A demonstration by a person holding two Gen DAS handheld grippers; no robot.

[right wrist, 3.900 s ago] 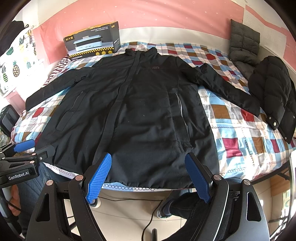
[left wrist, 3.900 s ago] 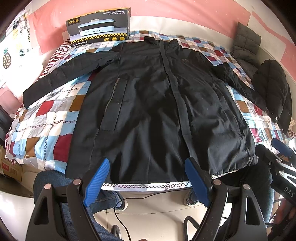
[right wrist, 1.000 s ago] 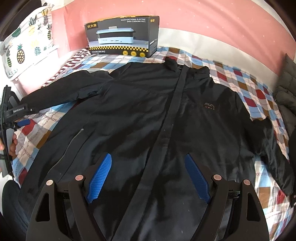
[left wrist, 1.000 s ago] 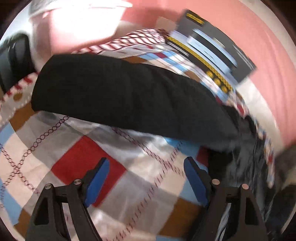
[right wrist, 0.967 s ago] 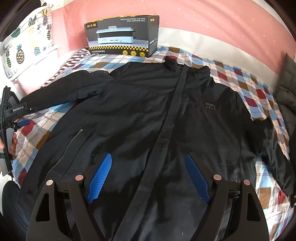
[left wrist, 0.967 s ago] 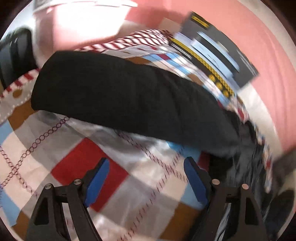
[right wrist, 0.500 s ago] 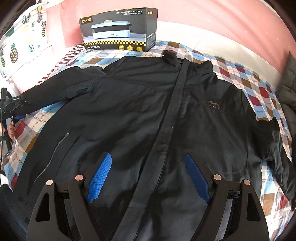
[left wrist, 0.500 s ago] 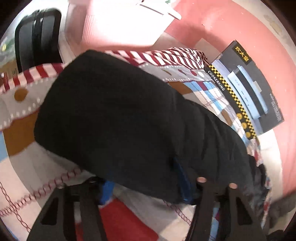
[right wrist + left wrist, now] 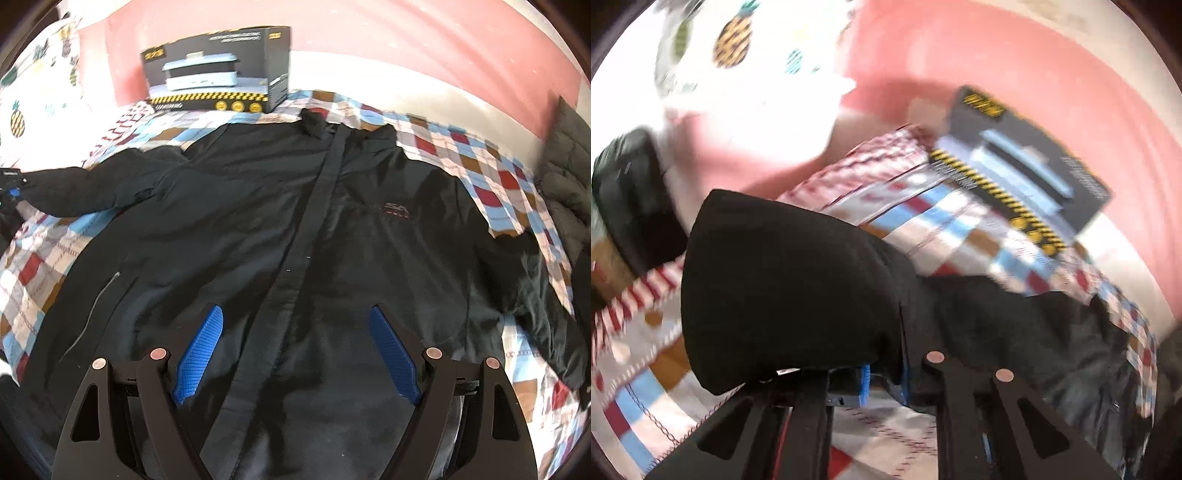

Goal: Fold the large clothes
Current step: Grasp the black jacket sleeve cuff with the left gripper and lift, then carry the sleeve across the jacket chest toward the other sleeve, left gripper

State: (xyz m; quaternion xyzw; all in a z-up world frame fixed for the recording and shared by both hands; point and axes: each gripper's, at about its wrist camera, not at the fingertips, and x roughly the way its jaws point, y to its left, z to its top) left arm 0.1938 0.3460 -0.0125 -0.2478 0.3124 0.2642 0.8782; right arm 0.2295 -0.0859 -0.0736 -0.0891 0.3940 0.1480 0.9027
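Jacket: black jacket (image 9: 295,236) spread flat on the checked bedspread (image 9: 480,155), unfolded.
Left gripper (image 9: 882,376): jaws just closed, pinching the far-left sleeve cuff (image 9: 783,288).
Right gripper (image 9: 295,354): wide, empty, above the jacket front.
Left: every fold.

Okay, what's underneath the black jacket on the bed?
The black jacket lies on a checked quilt, which shows all round it. Whatever the quilt carries beneath the jacket's body is covered. The left gripper has just closed its jaws on the sleeve cuff, raising it off the quilt.

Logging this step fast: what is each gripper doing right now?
Left gripper: just closed, shut on the jacket sleeve.
Right gripper: open, holding nothing, above the jacket.
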